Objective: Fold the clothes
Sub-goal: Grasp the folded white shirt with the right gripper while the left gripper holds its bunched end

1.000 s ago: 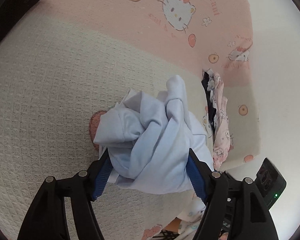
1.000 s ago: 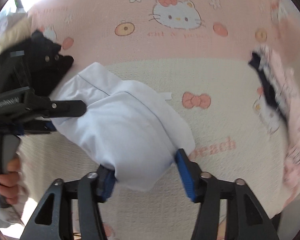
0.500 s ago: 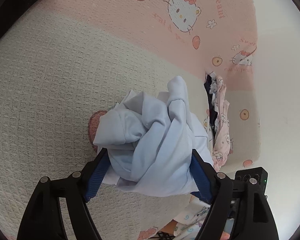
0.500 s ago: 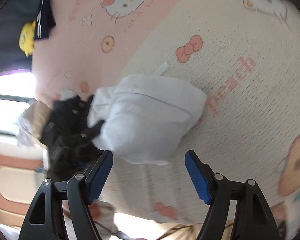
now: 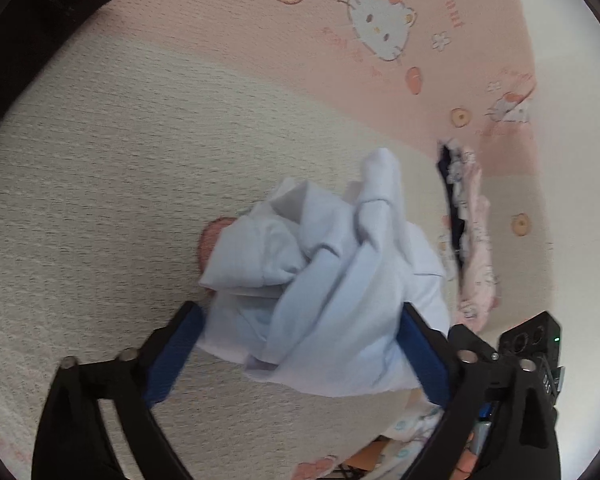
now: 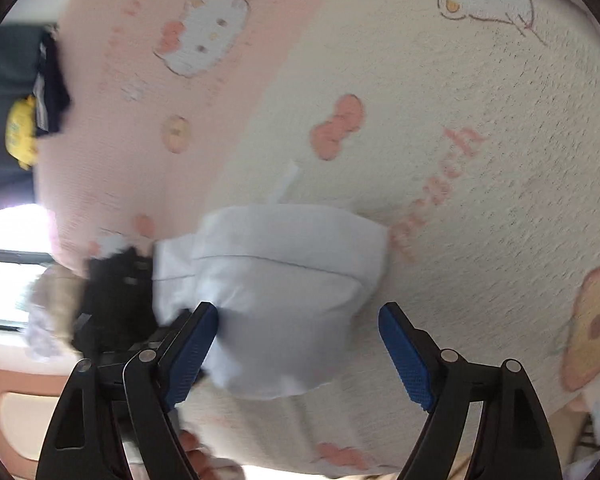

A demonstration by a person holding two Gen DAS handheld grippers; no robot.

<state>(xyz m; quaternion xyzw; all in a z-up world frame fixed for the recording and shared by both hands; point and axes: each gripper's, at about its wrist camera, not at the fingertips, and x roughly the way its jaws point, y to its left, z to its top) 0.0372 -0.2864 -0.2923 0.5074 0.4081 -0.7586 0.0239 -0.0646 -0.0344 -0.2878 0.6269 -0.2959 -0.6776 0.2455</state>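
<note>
Pale blue garment (image 5: 324, 292) lies bunched on cartoon-print blanket (image 5: 100, 184); left tool (image 5: 300, 352) jaws opening, garment between, pads slack; right tool (image 6: 296, 352) jaws opening, astride garment's near end; pink patterned clothes (image 5: 474, 236) just beyond garment.

Our left gripper (image 5: 300, 344), black-framed with blue pads, is opening its jaws: a second ago both pads pressed into the crumpled pale-blue cotton garment (image 5: 320, 280), and now the left pad stands clear of the cloth while the bundle still lies between the two. Our right gripper (image 6: 298, 350), of the same build, is opening too; its right pad has come away from the bundle. We have rolled that wrist, so the pink-and-cream cartoon-cat blanket (image 6: 480, 160) now runs tilted across its view, and a window has come into sight at the left edge.
</note>
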